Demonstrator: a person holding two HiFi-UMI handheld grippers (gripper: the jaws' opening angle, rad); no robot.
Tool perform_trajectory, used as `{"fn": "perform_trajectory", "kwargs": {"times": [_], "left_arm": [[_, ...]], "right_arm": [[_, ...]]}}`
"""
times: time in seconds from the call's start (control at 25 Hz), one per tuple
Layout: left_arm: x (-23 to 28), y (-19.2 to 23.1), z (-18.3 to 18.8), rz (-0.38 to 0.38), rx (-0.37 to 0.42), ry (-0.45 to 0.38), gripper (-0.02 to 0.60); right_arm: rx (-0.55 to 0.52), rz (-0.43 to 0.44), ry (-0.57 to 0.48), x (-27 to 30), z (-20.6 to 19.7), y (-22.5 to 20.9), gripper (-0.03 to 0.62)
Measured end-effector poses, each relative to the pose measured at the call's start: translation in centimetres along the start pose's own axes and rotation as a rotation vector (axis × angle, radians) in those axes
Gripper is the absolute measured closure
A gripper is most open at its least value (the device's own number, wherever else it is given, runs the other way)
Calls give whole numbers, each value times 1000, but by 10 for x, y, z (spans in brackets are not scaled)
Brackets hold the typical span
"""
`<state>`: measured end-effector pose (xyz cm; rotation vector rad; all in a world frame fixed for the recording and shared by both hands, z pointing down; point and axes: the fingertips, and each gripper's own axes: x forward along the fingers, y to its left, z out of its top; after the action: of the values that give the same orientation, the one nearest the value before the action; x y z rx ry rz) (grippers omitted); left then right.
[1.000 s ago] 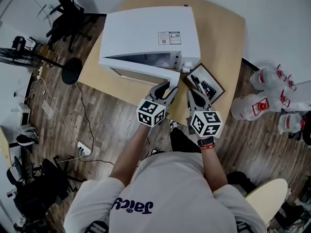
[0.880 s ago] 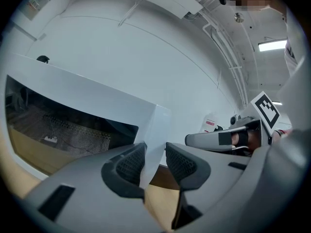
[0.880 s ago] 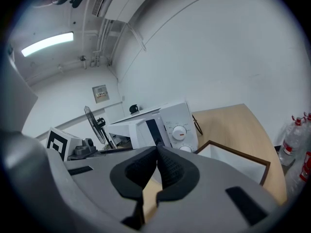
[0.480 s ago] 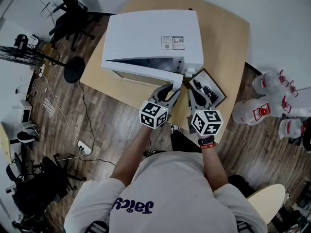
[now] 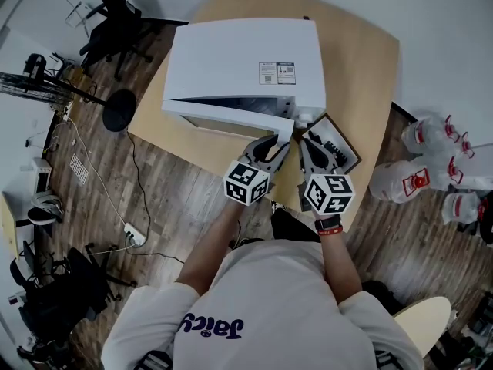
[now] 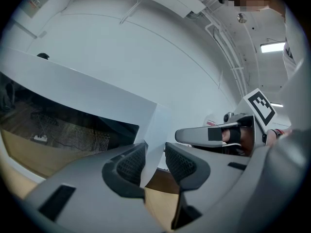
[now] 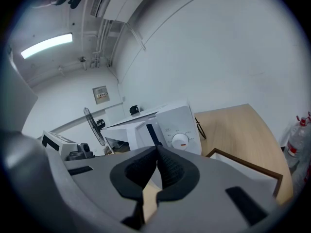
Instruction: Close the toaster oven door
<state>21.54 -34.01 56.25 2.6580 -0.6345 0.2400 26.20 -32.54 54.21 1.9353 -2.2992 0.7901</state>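
Observation:
A white toaster oven stands on the wooden table. Its door hangs ajar, leaving a narrow wedge of dark interior. My left gripper is at the door's right corner. In the left gripper view the door's white edge fills the gap between the pads of that gripper. My right gripper hovers just to the right of it, above a framed tray, shut with nothing in it. The oven's control panel and knob show beyond its jaws.
A dark-framed tray with black items lies at the table's near right corner. Water bottles stand on the floor to the right. A fan and an office chair are to the left.
The door has swung closer to the oven body and the dark gap has narrowed. My left gripper moved forward with the door's corner; the right gripper followed slightly.

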Motion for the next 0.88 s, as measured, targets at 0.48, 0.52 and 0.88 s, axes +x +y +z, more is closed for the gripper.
{"fn": "perform_trajectory", "kwargs": {"times": [0.48,0.52,0.88], "left_arm": [[17,11,6,7,-7,6,440],[19,12,6,8,-7,7,440],[30,18,12,25,1,-1,448]], "right_arm": [[5,-1,0,12,10,-14,579],[5,1,0,13,11,-15,579],[0,14,1,19,16,-21,579]]}}
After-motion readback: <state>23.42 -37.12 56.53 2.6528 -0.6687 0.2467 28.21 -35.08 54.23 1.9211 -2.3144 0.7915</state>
